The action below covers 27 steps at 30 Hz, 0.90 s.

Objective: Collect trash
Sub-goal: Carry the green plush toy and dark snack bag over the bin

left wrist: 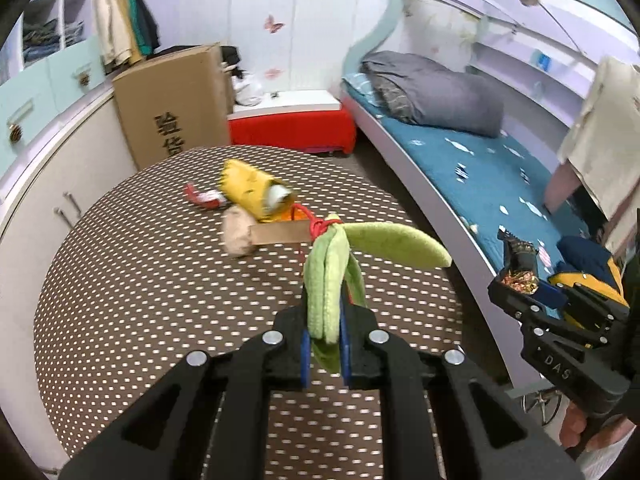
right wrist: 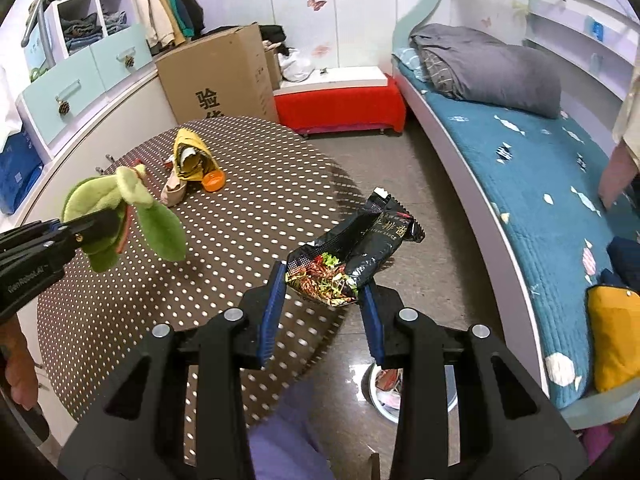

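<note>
Nearest the lens in the left wrist view: the left gripper point(left wrist: 325, 344), jaws pinched tight on a green felt leaf-shaped piece point(left wrist: 328, 300) with a red string knotted at its top; it hangs clear above the round table point(left wrist: 120, 280) in its brown polka-dot cloth. In the right wrist view the right gripper point(right wrist: 323, 300) clamps a black snack wrapper point(right wrist: 360, 248), blue pads pressing both sides of its printed lower end, jaws part-way apart around it, held past the table's edge over the dark floor. On the far half of the table lie a yellow wrapper point(right wrist: 192, 156), an orange cap point(right wrist: 213, 181) just beside it, a beige crumpled piece point(right wrist: 174, 194) touching the wrapper's near side, and a red-and-white scrap point(left wrist: 202, 197) to its left. Below the right gripper, on the floor, a white bin point(right wrist: 384, 396) with scraps inside, partly hidden by the fingers. Behind: a cardboard box point(right wrist: 220, 76), a red bench point(right wrist: 340, 108), a blue-quilted bed point(right wrist: 540, 208) with a grey pillow.
</note>
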### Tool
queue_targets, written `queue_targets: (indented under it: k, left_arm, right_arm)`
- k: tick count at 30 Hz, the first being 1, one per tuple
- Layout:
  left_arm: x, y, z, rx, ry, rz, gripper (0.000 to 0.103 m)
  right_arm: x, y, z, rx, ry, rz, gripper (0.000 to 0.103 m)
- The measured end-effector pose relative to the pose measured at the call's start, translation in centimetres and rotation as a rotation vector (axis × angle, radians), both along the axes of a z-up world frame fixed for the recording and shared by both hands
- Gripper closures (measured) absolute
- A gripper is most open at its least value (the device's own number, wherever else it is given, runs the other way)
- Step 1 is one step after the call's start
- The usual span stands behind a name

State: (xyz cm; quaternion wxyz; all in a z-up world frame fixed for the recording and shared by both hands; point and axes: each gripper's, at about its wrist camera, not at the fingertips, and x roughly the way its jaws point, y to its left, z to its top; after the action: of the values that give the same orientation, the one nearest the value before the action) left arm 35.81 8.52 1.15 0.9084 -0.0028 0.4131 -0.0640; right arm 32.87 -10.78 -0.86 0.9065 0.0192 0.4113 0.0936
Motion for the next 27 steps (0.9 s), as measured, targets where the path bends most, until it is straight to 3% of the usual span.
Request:
queue_targets:
  k: [16,27]
  left_arm:
    - [-0.8,-12.9,-0.9,-0.005,0.026,-0.232,0.092]
    - [-0.5,-21.4,-5.8,0.026,0.147,-0.373,0.092]
  right_arm:
    - [-4.1,-9.0,0.1,0.008,-0.008,-0.18,0.067]
    - [-6.2,-15.9,-2.8,0.006,0.067,-0.323,0.067]
